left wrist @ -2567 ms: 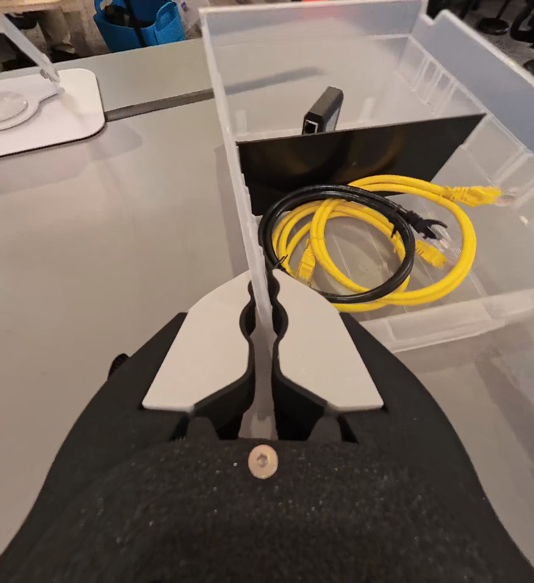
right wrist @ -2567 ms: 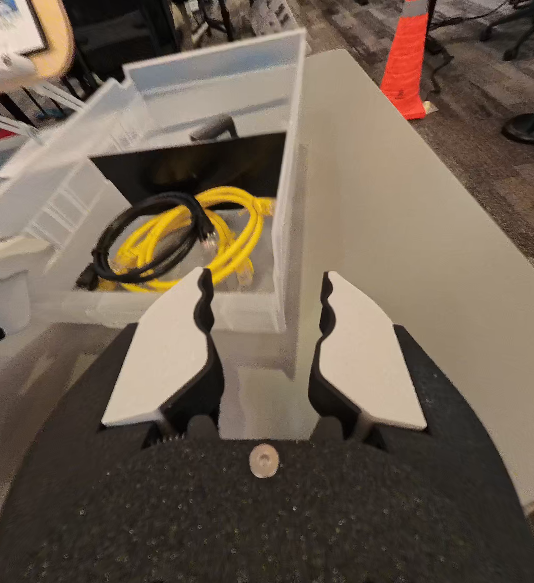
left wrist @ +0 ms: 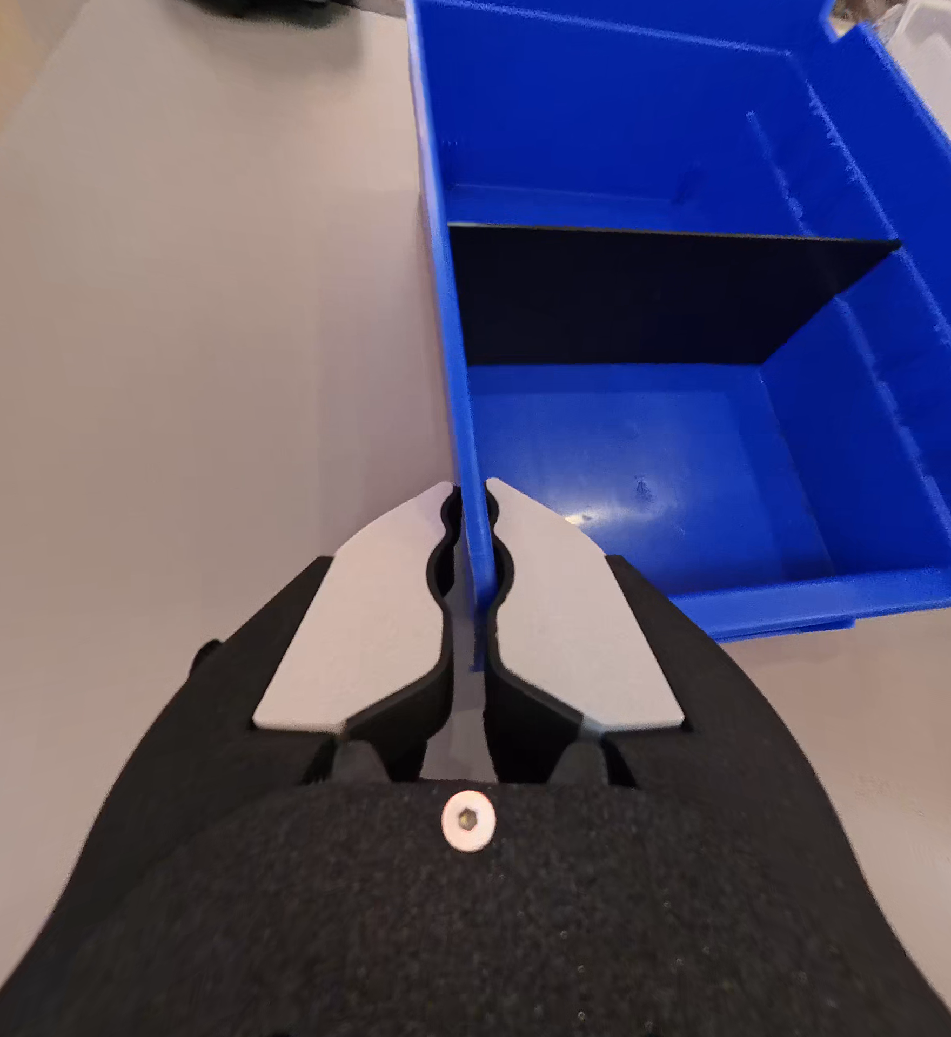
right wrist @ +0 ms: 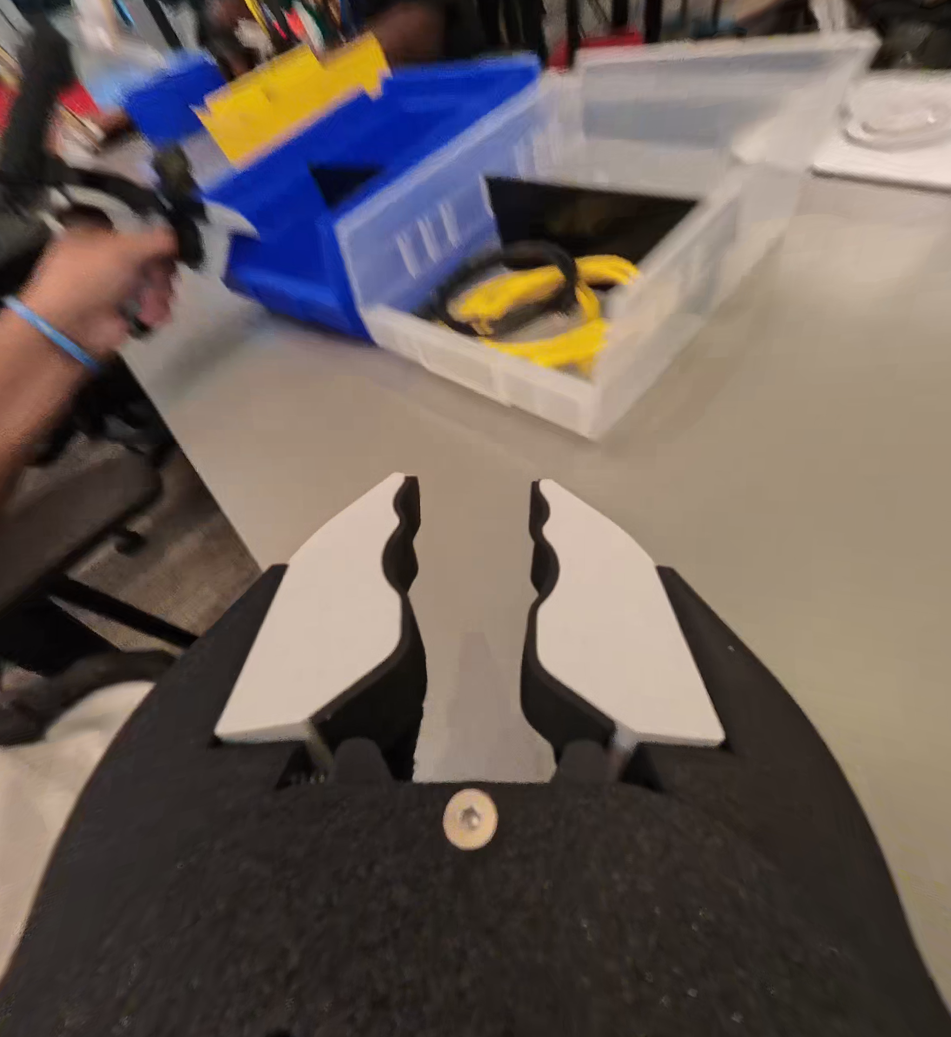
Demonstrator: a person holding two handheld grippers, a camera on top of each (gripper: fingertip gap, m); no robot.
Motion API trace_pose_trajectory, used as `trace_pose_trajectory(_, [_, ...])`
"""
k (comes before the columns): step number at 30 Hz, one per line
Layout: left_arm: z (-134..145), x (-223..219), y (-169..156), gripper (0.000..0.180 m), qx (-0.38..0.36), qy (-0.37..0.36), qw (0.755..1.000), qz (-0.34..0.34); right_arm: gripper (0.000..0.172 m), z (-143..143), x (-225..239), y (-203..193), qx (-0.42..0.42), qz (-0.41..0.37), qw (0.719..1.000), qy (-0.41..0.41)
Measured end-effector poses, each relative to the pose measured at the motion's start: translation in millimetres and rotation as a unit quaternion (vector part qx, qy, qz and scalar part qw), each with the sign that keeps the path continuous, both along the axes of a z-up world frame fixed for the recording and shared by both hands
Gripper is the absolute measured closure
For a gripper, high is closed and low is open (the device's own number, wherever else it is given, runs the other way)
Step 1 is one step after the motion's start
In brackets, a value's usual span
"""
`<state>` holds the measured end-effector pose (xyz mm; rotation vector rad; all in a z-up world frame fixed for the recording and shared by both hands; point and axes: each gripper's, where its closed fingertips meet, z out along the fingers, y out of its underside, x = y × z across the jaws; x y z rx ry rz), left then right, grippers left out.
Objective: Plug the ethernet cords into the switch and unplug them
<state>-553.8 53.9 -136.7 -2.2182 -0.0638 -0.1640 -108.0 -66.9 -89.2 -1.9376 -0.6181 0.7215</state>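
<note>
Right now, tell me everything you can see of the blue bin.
The blue bin is an open-topped plastic box, matte and slightly scuffed, sitting on the grey table. A black divider splits it into two compartments, both empty as far as the left wrist view shows. The left hand-held gripper is clamped on its near left wall, one finger on each side. The right wrist view shows a clear bin right beside it; contact cannot be told.

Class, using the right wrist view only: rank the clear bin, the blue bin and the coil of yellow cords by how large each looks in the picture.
1. Clear bin, largest.
2. Blue bin: it sits farther back and is partly hidden by the clear one, so its true size may be similar.
3. Yellow cords, smallest, lying inside the clear bin.
</note>
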Motion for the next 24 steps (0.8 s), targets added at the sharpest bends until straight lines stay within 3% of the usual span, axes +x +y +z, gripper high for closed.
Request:
trace_pose_trajectory(3, [-0.4,1.6,-28.0,0.175,-0.007,0.015,1.000,0.017,0.131,8.2,-60.7,-2.2,0.045,0.034,0.998,-0.014])
trace_pose_trajectory(7, [-0.4,4.2,-70.7,0.175,-0.005,0.017,0.999,0.032,0.100,-9.4,-153.9,-9.9,0.042,0.112,0.991,-0.057])
trace_pose_trajectory(11, [-0.3,4.5,-109.3,0.176,-0.006,0.013,0.999,0.049,0.085,-35.2,-206.2,10.5,0.047,0.078,0.990,-0.112])
trace_pose_trajectory(15, [0.2,9.3,-137.0,0.175,0.002,0.002,0.998,0.060,0.087,-43.0,-243.6,9.8,0.044,0.063,0.992,-0.101])
trace_pose_trajectory(18, [0.6,14.6,-146.1,0.174,0.008,-0.006,0.998,0.060,0.097,-39.5,-262.4,2.2,0.046,0.063,0.993,-0.082])
trace_pose_trajectory(20, [0.6,16.7,-149.9,0.174,0.009,-0.004,0.998,0.059,0.117,-45.6,-264.3,8.1,0.051,0.034,0.992,-0.113])
trace_pose_trajectory(22, [1.4,16.2,-151.1,0.174,0.013,0.011,0.998,0.061,0.118,-48.3,-266.3,12.7,0.049,0.027,0.989,-0.133])
trace_pose_trajectory(24, [4.6,11.6,-152.6,0.177,0.021,0.063,0.995,0.069,0.133,-45.8,-265.0,18.9,0.025,0.012,0.992,-0.125])
